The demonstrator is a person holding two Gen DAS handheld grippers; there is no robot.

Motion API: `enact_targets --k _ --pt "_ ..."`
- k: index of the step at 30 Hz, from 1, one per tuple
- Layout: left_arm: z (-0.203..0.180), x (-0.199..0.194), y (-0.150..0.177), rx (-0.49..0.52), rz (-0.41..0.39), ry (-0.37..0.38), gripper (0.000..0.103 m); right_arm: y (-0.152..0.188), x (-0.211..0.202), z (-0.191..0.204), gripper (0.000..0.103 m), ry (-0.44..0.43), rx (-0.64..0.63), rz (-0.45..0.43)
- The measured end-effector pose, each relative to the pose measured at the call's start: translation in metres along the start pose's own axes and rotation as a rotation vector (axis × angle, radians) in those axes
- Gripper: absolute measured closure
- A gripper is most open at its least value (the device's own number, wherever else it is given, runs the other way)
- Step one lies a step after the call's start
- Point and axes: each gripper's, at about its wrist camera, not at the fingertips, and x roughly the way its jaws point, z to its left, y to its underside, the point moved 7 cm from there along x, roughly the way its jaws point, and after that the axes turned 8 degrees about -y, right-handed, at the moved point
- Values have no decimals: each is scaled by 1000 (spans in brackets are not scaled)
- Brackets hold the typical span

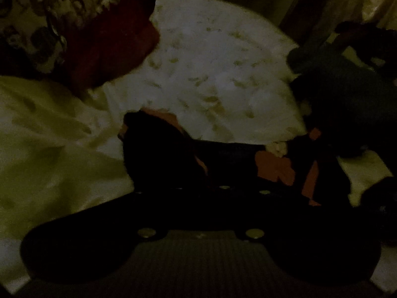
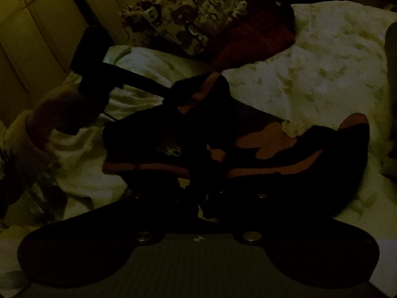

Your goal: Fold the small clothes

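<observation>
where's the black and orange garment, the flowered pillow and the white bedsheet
black and orange garment (image 2: 268,141), right wrist view, on an orange patch
flowered pillow (image 2: 188,17), right wrist view, on its printed face
white bedsheet (image 1: 211,62), left wrist view, on a bare stretch

— What does the rig look like from the left wrist view?

— The left gripper (image 1: 198,154) is a wide black body with rounded lobes at either side, two round silver screws on top, smaller ones ahead, and a ribbed grey panel in the middle.

— And the other?

— The right gripper (image 2: 202,173) has the same black winged shape, silver screws, ribbed grey panel (with a small pale mark on it). The light is too dim to make out its fingers. The left hand (image 2: 42,121) shows bare skin.
</observation>
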Motion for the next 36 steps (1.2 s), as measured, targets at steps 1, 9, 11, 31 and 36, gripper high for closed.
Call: enact_targets --k 1,9,11,31,36 --pt "0 -11 4 6 -10 7 101 -1 -1 3 96 -10 1 -3" --pt "8 -56 66 54 51 4 101 11 -13 35 96 -35 -56 68" --pt "5 -62 80 61 41 5 101 22 -9 41 96 -39 -71 115" --pt "-200 -61 61 524 -232 -110 9 -15 -97 -37 0 212 210 -79" --pt "-247 -18 100 610 -163 -108 11 -12 -85 -51 0 158 283 -46"
